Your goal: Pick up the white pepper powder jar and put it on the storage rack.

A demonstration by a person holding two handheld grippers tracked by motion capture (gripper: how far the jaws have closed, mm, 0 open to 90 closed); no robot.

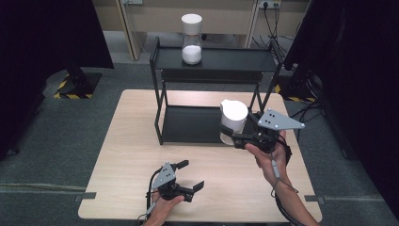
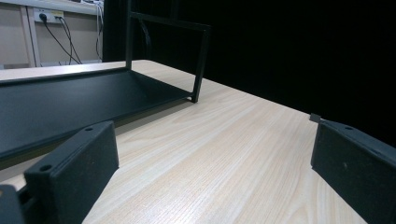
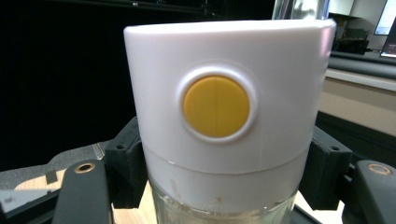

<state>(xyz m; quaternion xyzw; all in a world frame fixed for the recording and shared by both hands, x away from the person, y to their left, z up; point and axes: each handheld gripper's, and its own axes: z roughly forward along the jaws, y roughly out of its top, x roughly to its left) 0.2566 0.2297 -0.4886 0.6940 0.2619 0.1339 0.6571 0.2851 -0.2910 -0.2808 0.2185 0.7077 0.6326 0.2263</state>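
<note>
right gripper view: jar (image 3: 224, 140) lid's yellow button (image 3: 215, 106) (clamped).

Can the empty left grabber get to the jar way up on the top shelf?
Probably, though it's a stretch: the left gripper is open and low at the table's near edge, the jar stands unblocked on the far rack's top shelf.

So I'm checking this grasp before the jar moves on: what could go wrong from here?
The right hand-held gripper clamps the white-lidded jar near its lid seam, on smooth glass, so it might slip or tip. It hangs close to the black rack, whose post it could knock.
</note>
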